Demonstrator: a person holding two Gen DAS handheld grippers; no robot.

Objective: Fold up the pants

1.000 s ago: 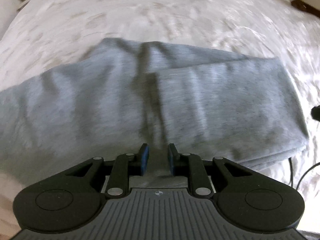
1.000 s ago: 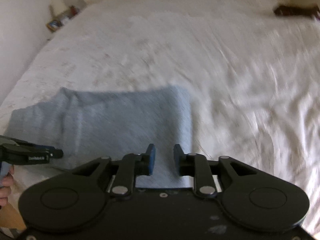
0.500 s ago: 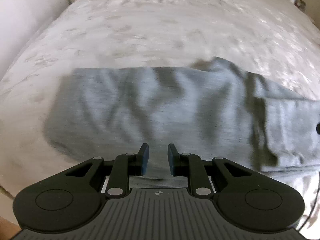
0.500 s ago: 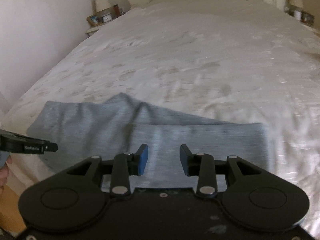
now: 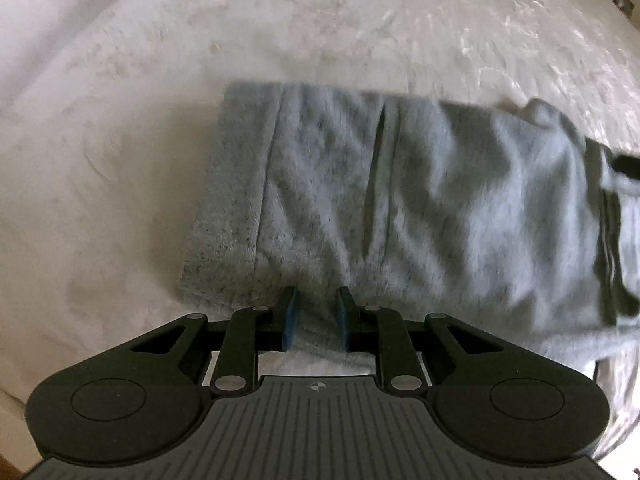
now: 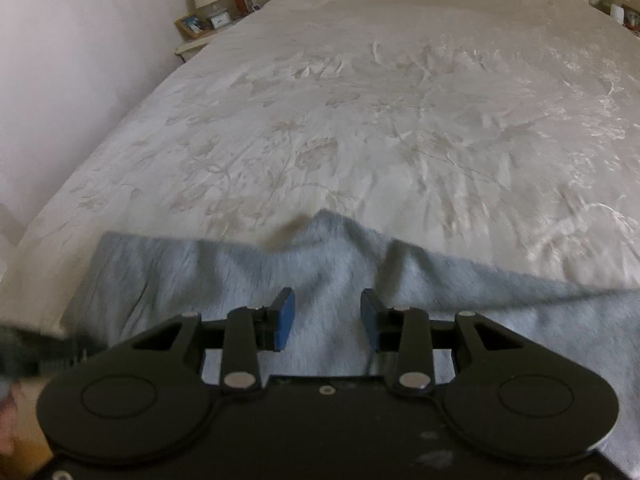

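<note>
Both tools sit at the bottom of their frames, low over grey pants spread on a bed. Left tool (image 5: 316, 314), bottom centre of the left wrist view, has its blue pads a narrow gap apart with nothing between them, and the near hem of the pants (image 5: 400, 208) lies just past the tips. Right tool (image 6: 327, 318), bottom centre of the right wrist view, stands wider — its pads well apart and empty above the cloth. In the left view the pants fill the middle and right of the frame, the banded end at centre left, a long crease running down the middle and a doubled layer at the right edge. In the right view the pants (image 6: 332, 264) stretch across the lower frame, with a raised peak of cloth at centre. Beyond them the bed (image 6: 400, 100) — covered in a pale flowered spread — runs to the top. A nightstand (image 6: 200, 28) with a lamp stands at upper left.
</note>
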